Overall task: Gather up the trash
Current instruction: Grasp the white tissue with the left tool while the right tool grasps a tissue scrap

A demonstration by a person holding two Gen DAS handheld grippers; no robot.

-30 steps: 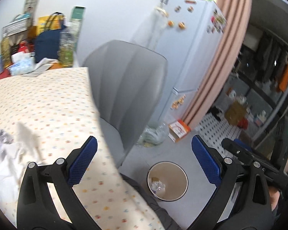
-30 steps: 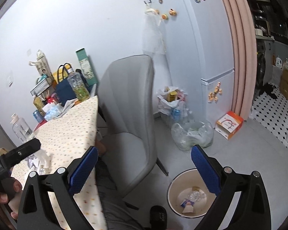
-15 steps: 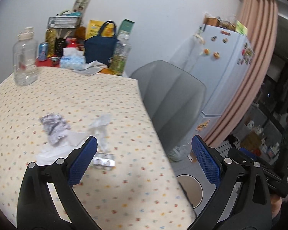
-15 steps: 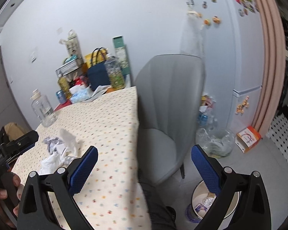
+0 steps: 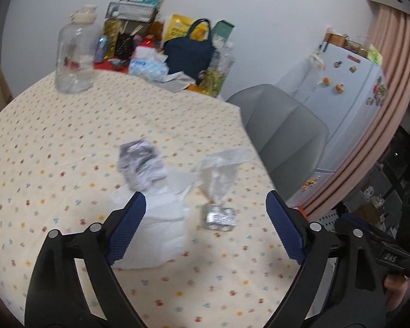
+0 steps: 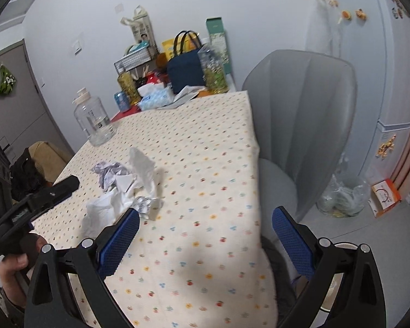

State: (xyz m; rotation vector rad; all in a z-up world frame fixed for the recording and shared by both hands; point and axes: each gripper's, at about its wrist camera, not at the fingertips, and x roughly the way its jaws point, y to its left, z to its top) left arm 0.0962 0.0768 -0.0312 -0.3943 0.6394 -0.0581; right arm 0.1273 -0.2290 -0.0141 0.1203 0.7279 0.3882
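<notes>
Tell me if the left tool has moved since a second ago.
Yes. The left tool swung from over the floor bin, past the grey chair, to the trash on the table.

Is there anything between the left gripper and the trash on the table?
Nothing visible. The left gripper, its jaws closing with nothing pressed between them, faces the trash directly: white tissue, foil wad, clear wrapper and crumpled paper lie on bare tablecloth.
</notes>
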